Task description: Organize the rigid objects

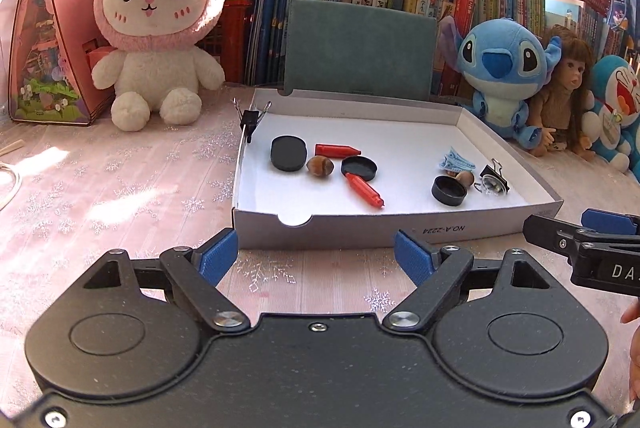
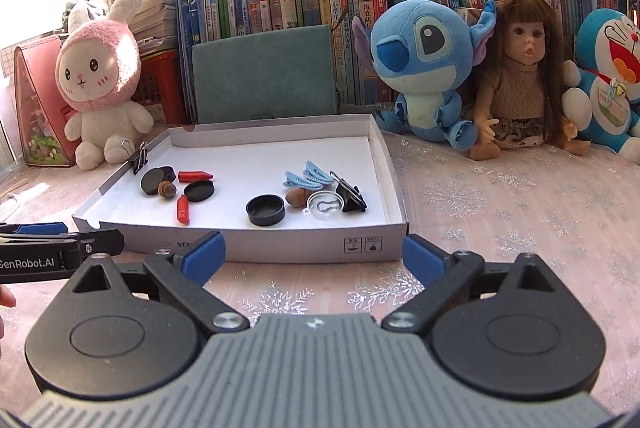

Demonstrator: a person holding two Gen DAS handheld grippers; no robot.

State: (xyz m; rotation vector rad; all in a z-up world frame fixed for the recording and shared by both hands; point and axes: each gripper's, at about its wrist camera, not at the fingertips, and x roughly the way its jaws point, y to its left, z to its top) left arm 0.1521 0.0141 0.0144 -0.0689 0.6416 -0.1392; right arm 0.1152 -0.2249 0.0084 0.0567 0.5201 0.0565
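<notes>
A shallow white cardboard box (image 1: 400, 228) (image 2: 280, 248) lies on the table and holds small items. On its left are black round lids (image 1: 288, 153) (image 2: 199, 191), two red crayons (image 1: 364, 190) (image 2: 183, 209) and a brown nut (image 1: 320, 166) (image 2: 167, 189). On its right are a black cap (image 1: 449, 190) (image 2: 265, 211), blue hair clips (image 1: 456, 162) (image 2: 308, 177), a black binder clip (image 1: 496, 177) (image 2: 352, 197) and a clear round piece (image 2: 325, 207). My left gripper (image 1: 316, 258) and right gripper (image 2: 314, 256) both stand open and empty just in front of the box's near wall.
A binder clip (image 1: 251, 120) (image 2: 140, 156) is clamped on the box's left rim. Behind the box stand a teal folder (image 1: 360, 48), a pink rabbit plush (image 1: 156, 28), a blue plush (image 2: 424, 68), a doll (image 2: 520, 76) and rows of books. A snowflake-patterned cloth (image 2: 520, 228) covers the table.
</notes>
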